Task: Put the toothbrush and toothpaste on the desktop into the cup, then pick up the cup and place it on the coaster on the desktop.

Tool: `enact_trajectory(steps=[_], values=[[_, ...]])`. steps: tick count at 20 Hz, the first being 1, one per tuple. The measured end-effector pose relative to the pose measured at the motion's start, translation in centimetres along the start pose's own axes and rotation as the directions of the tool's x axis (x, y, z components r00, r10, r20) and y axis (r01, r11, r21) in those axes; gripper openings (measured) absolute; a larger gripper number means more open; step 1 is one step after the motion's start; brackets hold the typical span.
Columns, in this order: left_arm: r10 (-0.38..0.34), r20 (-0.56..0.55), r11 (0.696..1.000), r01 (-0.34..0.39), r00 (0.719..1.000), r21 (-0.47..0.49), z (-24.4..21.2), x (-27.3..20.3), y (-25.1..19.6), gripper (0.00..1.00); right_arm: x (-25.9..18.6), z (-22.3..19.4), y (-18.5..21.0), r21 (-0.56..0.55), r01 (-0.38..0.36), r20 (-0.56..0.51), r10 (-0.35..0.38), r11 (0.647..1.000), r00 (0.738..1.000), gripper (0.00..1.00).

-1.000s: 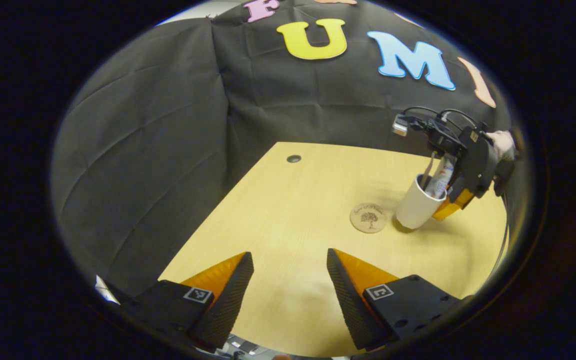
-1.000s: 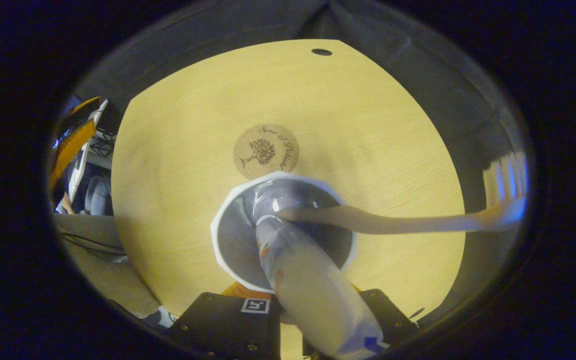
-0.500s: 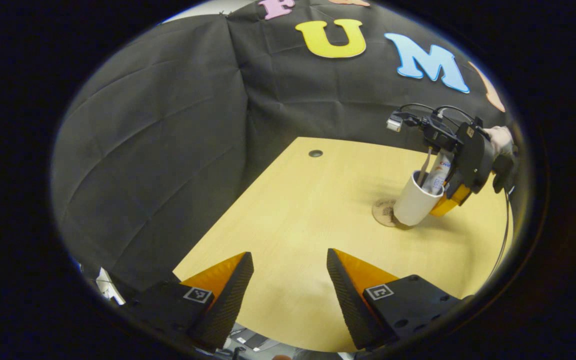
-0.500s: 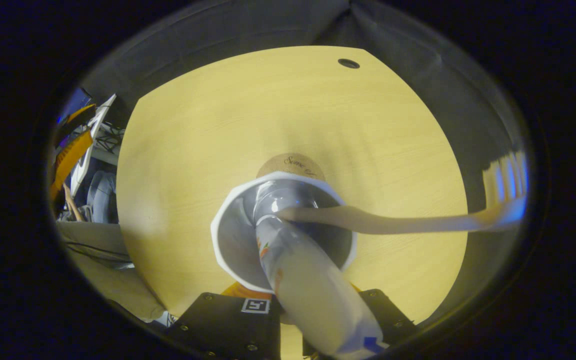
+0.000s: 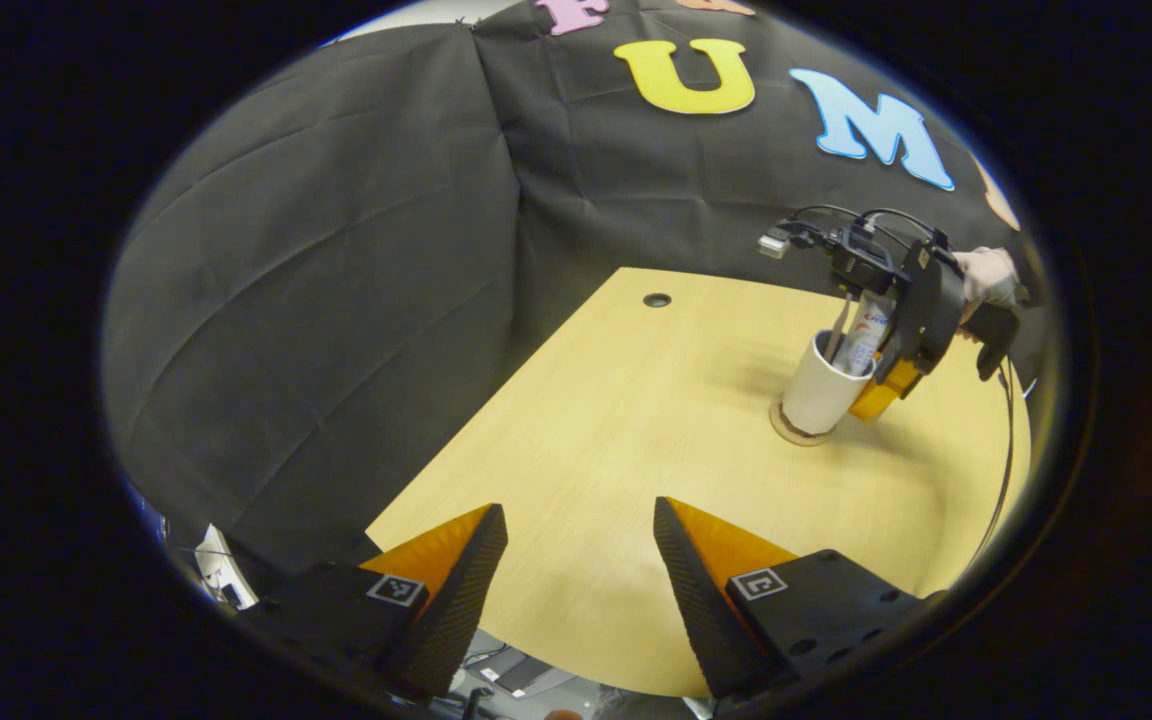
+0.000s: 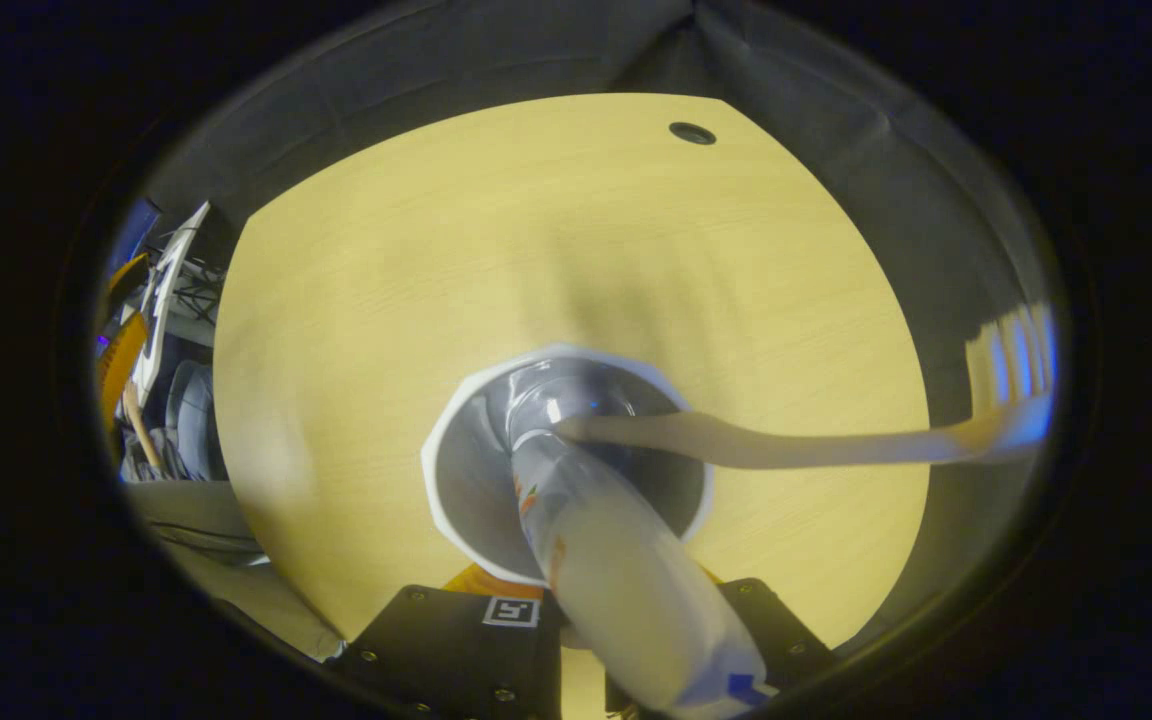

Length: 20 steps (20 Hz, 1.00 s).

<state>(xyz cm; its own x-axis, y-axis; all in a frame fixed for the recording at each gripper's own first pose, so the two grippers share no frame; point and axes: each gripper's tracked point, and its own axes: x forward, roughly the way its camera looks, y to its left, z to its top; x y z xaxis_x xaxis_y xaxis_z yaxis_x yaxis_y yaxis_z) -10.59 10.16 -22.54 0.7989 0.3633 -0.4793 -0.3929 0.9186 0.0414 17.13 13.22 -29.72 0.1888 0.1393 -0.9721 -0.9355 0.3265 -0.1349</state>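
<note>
A white cup (image 5: 818, 385) stands over the round cork coaster (image 5: 786, 427) at the far right of the yellow table (image 5: 636, 420), leaning slightly. A toothbrush (image 5: 840, 330) and a toothpaste tube (image 5: 861, 340) stick out of it. My right gripper (image 5: 881, 385), held by a hand (image 5: 986, 275), is shut on the cup from the right. In the right gripper view I look down into the cup (image 6: 456, 500), with the toothpaste tube (image 6: 626, 580) and the toothbrush (image 6: 786, 447) leaning out; the cup hides the coaster. My left gripper (image 5: 576, 585) is open over the table's near edge with nothing between its fingers.
A small round cable hole (image 5: 656, 300) sits near the table's far edge, also seen as the cable hole (image 6: 691, 132). Black cloth hangs behind and to the left. Cables trail from the right gripper. Clutter (image 6: 146, 330) lies beyond the table's edge.
The right gripper has carried the cup from beside the coaster onto it, so the coaster is now covered. The left gripper has stayed open and drifted slightly.
</note>
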Motion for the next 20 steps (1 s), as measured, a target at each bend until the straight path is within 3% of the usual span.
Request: enact_trajectory(steps=[4, 8, 20], values=[[-0.002, -0.001, 1.000, 0.002, 1.000, 0.012, 0.0, 0.0, -0.1, 0.95, 1.2, -0.1, 0.2, -0.014, 0.024, -0.030, -0.025, 1.000, 0.999, 0.12], [-0.003, 0.001, 1.000, 0.003, 1.000, 0.008, 0.1, 0.1, 0.0, 0.95, 1.4, -0.2, -0.2, -0.025, 0.034, -0.034, -0.035, 0.999, 0.999, 0.22], [-0.017, 0.018, 1.000, 0.017, 1.000, 0.018, 0.8, -0.1, -0.7, 0.95, -2.4, 0.4, -0.2, 0.032, 0.024, 0.045, -0.026, 0.999, 0.999, 0.29]])
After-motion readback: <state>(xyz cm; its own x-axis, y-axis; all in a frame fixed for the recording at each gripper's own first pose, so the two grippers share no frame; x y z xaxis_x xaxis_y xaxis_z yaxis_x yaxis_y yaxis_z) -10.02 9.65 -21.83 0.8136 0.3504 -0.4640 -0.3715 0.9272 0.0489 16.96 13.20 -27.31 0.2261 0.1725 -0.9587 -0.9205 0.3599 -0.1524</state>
